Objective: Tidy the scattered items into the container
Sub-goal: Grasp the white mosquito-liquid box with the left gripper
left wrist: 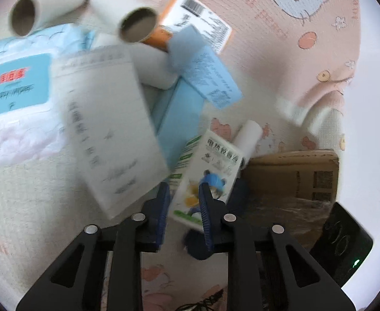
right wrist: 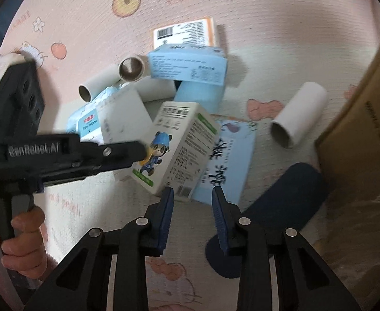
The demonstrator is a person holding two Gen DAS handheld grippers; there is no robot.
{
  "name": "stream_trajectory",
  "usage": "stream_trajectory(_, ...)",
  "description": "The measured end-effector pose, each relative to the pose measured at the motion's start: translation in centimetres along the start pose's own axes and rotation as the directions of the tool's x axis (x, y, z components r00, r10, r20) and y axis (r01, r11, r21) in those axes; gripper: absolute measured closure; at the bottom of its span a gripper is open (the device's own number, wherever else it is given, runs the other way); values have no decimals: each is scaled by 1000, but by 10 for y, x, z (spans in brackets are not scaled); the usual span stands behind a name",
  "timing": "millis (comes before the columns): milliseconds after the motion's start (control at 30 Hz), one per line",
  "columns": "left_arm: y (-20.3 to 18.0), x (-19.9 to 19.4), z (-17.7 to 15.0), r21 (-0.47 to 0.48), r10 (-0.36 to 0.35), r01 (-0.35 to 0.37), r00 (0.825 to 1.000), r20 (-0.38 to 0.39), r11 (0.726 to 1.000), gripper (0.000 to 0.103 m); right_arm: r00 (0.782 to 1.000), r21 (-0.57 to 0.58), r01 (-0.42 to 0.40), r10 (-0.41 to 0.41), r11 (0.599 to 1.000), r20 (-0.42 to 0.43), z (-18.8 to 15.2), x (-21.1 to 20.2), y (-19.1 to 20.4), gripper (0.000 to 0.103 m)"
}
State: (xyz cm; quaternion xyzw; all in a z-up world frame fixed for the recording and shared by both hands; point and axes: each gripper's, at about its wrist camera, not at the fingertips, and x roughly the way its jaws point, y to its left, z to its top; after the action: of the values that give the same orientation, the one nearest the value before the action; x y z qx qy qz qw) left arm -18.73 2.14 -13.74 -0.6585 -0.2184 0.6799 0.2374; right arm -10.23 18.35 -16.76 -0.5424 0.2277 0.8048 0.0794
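A white and green box with a cartoon panda (left wrist: 210, 165) (right wrist: 174, 145) stands tilted at the near edge of a pile on the pink mat. My left gripper (left wrist: 184, 194) has the box's lower left corner between its pads. Its right finger lies across the printed face, and the pads stand apart without clamping. In the right wrist view the left gripper (right wrist: 138, 155) reaches in from the left, held by a hand (right wrist: 24, 233). My right gripper (right wrist: 192, 202) hangs open just short of the panda box and a flat light blue box (right wrist: 229, 155). The cardboard container (left wrist: 293, 176) (right wrist: 366, 119) stands on the right.
The pile holds a blurred white box (left wrist: 104, 134), a wipes pack (left wrist: 13, 85), light blue boxes (left wrist: 208, 72), an orange and white box (left wrist: 200, 18) and several paper tubes (left wrist: 47, 7). One tube (right wrist: 298, 114) lies apart near the container. A dark blue oval piece (right wrist: 280, 207) lies by my right fingers.
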Motion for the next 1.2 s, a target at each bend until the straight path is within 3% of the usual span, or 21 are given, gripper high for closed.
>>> stream_trajectory(133, -19, 3, 16, 106, 58, -59, 998, 12, 993, 78, 999, 30, -48, 48, 998, -9, 4, 7, 2, 75)
stream_trajectory(267, -25, -4, 25, 111, 47, -52, 998, 42, 992, 77, 999, -8, -34, 34, 999, -4, 6, 6, 5, 75)
stream_trajectory(400, -9, -21, 18, 26, 66, -69, 993, 102, 997, 67, 1000, -18, 12, -12, 1000, 10, 9, -3, -8, 67)
stream_trajectory(467, 5, -29, 8, -49, 58, -52, 991, 120, 997, 60, 997, -29, 48, -46, 998, 55, 12, -12, -14, 53)
stream_trajectory(667, 27, -27, -20, -215, -30, 58, 991, 133, 975, 58, 992, -36, 17, -12, 999, 128, 29, -23, -22, 51)
stream_trajectory(733, 26, -23, -27, -261, -12, 55, 986, 163, 964, 58, 990, -63, 7, 2, 998, 142, 38, -21, -17, 51)
stream_trajectory(833, 21, -19, -34, -259, 8, 43, 981, 192, 965, 58, 989, -90, -3, 16, 996, 144, 45, -19, -12, 51)
stream_trajectory(1067, 10, -1, -34, -229, 3, 32, 989, 151, 973, 58, 986, -72, -57, 68, 996, 153, 49, -4, -19, 51)
stream_trajectory(1200, 12, 3, -34, -226, -13, 44, 991, 136, 973, 59, 979, -61, -149, 156, 987, 134, 49, 5, -25, 51)
